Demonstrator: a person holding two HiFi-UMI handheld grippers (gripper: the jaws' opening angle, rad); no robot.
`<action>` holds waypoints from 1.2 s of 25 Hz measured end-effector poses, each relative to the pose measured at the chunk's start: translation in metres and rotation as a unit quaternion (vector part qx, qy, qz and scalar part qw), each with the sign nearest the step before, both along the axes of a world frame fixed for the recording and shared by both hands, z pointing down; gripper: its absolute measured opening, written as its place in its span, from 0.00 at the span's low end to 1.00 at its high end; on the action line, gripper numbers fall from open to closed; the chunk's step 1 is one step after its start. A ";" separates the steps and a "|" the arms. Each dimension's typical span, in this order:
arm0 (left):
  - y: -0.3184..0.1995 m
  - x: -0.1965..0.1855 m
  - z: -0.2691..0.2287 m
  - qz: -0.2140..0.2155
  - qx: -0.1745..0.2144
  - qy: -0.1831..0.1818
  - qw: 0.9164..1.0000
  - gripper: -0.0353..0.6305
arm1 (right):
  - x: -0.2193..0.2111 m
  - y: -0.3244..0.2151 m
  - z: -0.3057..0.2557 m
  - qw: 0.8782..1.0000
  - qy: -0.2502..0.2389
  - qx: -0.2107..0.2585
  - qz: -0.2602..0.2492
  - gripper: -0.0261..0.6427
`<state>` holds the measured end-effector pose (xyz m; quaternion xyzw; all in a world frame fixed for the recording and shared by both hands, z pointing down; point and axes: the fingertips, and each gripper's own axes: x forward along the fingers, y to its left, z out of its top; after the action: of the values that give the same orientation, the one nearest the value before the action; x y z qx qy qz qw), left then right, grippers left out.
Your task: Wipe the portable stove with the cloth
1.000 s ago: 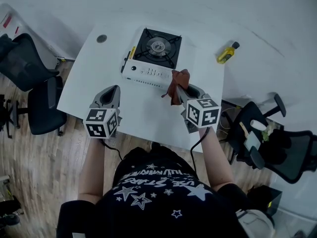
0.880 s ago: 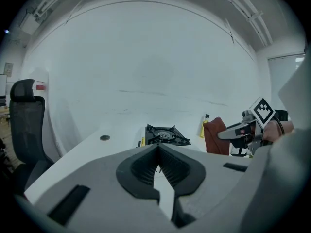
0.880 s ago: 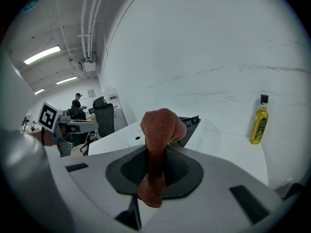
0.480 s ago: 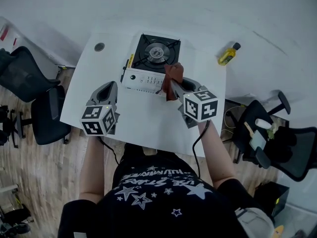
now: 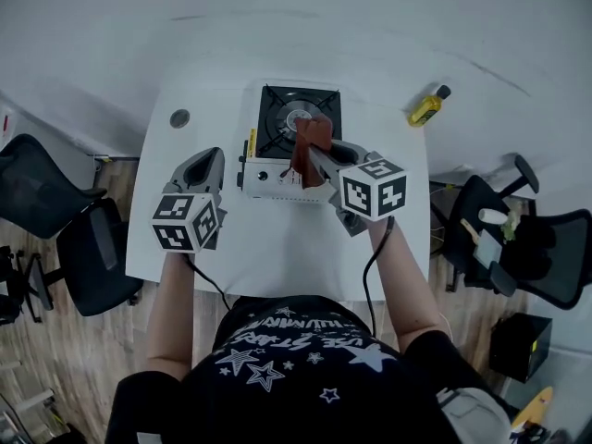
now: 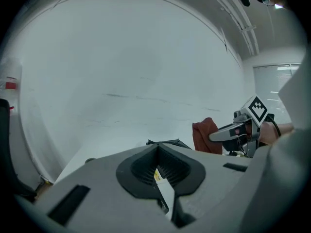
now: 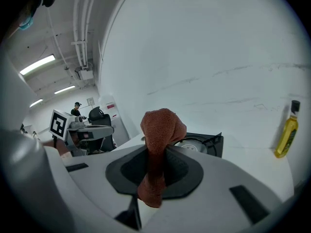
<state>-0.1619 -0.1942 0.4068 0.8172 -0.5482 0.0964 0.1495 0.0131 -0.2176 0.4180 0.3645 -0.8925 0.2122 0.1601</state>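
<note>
The portable stove [image 5: 289, 140], with a black burner top and white front panel, stands at the far middle of the white table [image 5: 277, 248]. My right gripper [image 5: 314, 158] is shut on a rust-brown cloth [image 5: 310, 141], which hangs over the stove's front right part. In the right gripper view the cloth [image 7: 160, 130] bunches up between the jaws, with the stove [image 7: 204, 142] just beyond. My left gripper [image 5: 207, 166] hovers to the left of the stove, shut and holding nothing. From the left gripper view, the stove's edge [image 6: 165, 142] and the cloth [image 6: 205, 135] show to the right.
A yellow oil bottle [image 5: 426, 105] lies on the table's far right corner. A round grommet [image 5: 179, 118] sits at the far left. Black office chairs [image 5: 55, 239] stand on the left of the table and on its right [image 5: 532, 257].
My right gripper has carried the cloth forward and left, from the stove's front right corner onto its top. The left gripper has stayed beside the stove.
</note>
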 end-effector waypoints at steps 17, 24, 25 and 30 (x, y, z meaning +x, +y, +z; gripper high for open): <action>-0.088 -0.032 0.005 0.040 0.005 -0.029 0.999 0.06 | -0.081 -0.106 0.007 0.999 0.031 -0.038 -0.004 0.13; -0.117 -0.040 0.021 0.041 -0.007 -0.014 0.999 0.06 | -0.108 -0.150 0.022 0.997 0.063 -0.041 -0.018 0.13; -0.121 -0.042 0.024 0.042 -0.010 -0.012 0.999 0.06 | -0.112 -0.155 0.024 0.997 0.065 -0.043 -0.021 0.13; -0.139 -0.051 0.035 0.039 -0.018 0.001 0.999 0.06 | -0.132 -0.175 0.042 0.994 0.078 -0.060 -0.044 0.13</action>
<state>-0.2127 -0.3332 0.4420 0.8352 -0.5139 0.1116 0.1609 -0.1186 -0.3927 0.4599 0.3298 -0.8781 0.2291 0.2600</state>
